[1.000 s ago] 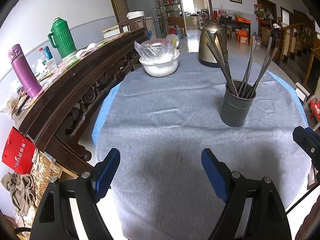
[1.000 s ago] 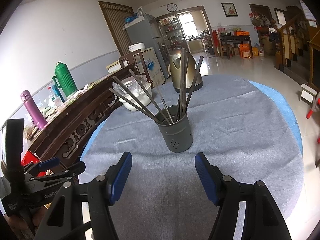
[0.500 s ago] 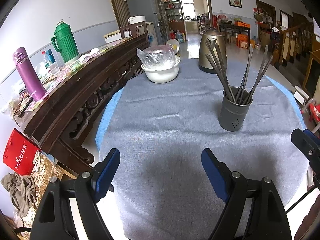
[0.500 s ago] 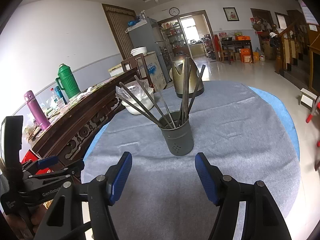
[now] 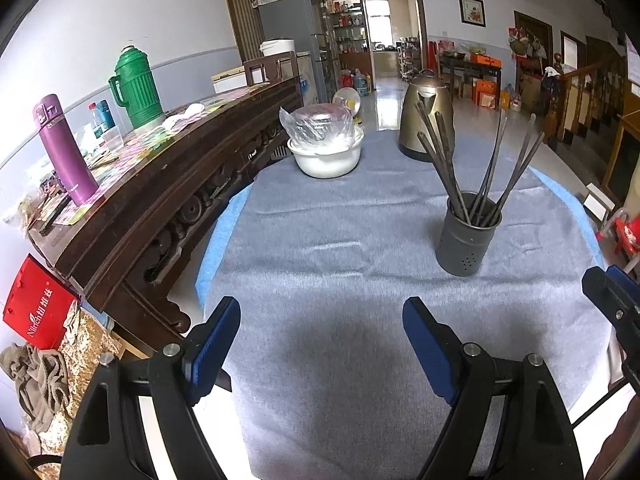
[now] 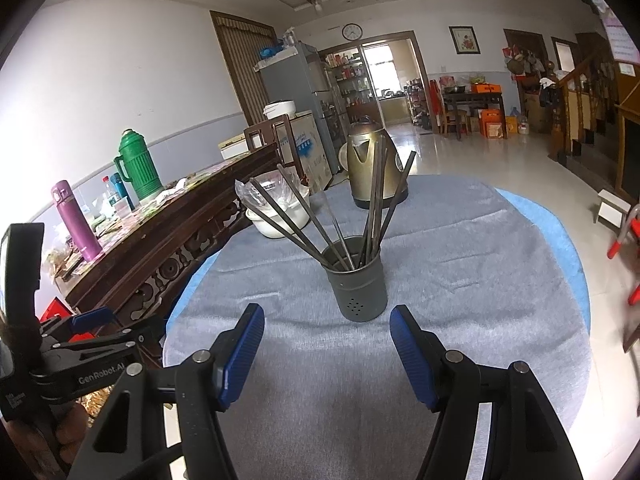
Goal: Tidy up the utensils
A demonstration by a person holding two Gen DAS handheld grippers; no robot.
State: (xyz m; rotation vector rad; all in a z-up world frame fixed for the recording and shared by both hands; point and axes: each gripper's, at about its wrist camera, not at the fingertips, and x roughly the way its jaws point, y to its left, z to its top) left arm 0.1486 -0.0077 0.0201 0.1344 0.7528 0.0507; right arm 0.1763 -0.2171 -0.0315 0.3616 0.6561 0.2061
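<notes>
Hovering over the near edge of the round surface [image 5: 328,264], draped in grey cloth over blue: left hand-held gripper [image 5: 320,336], tilted downward, blue pads set wide apart with only bare cloth between them, nothing held. Angled down a little less steeply and aimed at the holder: right hand-held gripper [image 6: 326,344], blue-padded fingers [image 6: 242,354] also spread apart, empty, gripping nothing. Seen at the left edge of the right wrist view: the left hand-held gripper's black frame, with part of the hand [image 6: 70,428] that carries it showing below. Seen at the right edge of the left wrist view: one black and blue tip of the right hand-held gripper.

Standing upright on the cloth, just beyond the right hand-held gripper's pads and well to the right of the left one: dark grey perforated utensil holder [image 6: 357,286]. Fanned out from its rim, leaning left and right: long dark chopsticks [image 6: 374,208], all inside the holder.

Farther back on the surface: brass-coloured kettle [image 5: 427,114] behind the holder, and a white bowl [image 5: 326,156] covered with clear plastic to its left. Running along the left: dark carved wooden sideboard [image 5: 168,184] bearing a purple flask [image 5: 64,148] and a green thermos [image 5: 134,82]
</notes>
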